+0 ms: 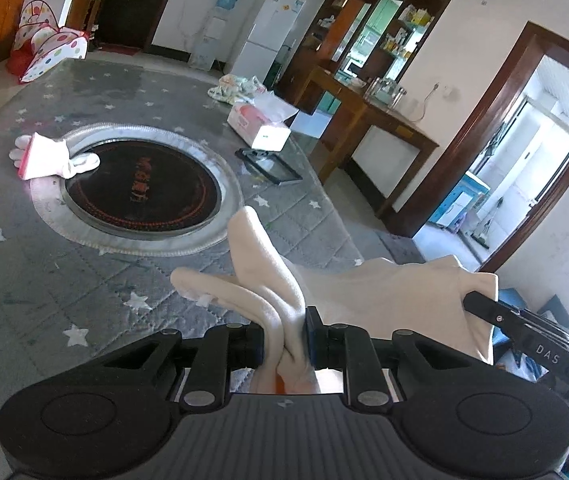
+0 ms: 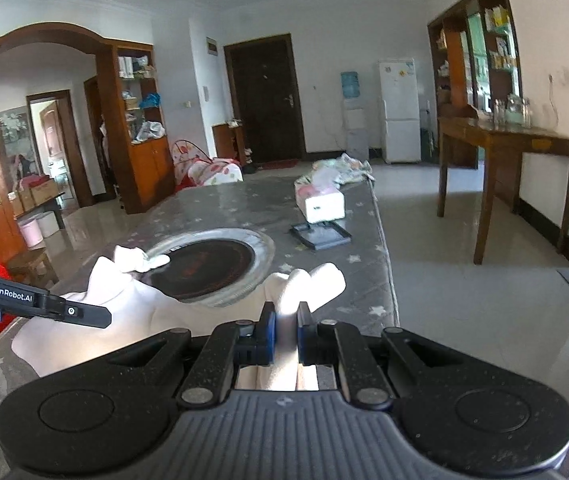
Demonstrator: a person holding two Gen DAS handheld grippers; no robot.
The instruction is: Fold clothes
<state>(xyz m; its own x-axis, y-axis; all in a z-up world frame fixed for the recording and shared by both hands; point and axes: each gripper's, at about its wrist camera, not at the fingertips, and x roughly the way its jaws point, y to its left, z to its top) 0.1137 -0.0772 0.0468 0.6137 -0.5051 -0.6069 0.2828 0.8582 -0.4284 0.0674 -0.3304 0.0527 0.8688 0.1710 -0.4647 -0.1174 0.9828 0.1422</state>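
At the bottom centre of each wrist view, a small cream-white cloth garment (image 1: 384, 292) hangs stretched between the tools. The left gripper (image 1: 286, 344) is clamped on a bunched end of it; the right gripper (image 2: 285, 334) is pinched tight on another. The garment is above the near edge of the grey star-patterned quilted table cover (image 1: 84, 280), below the round black glass hob (image 1: 142, 188). Judged from this, the fold should go best if both ends stay level and taut, then are lowered flat onto bare cover.
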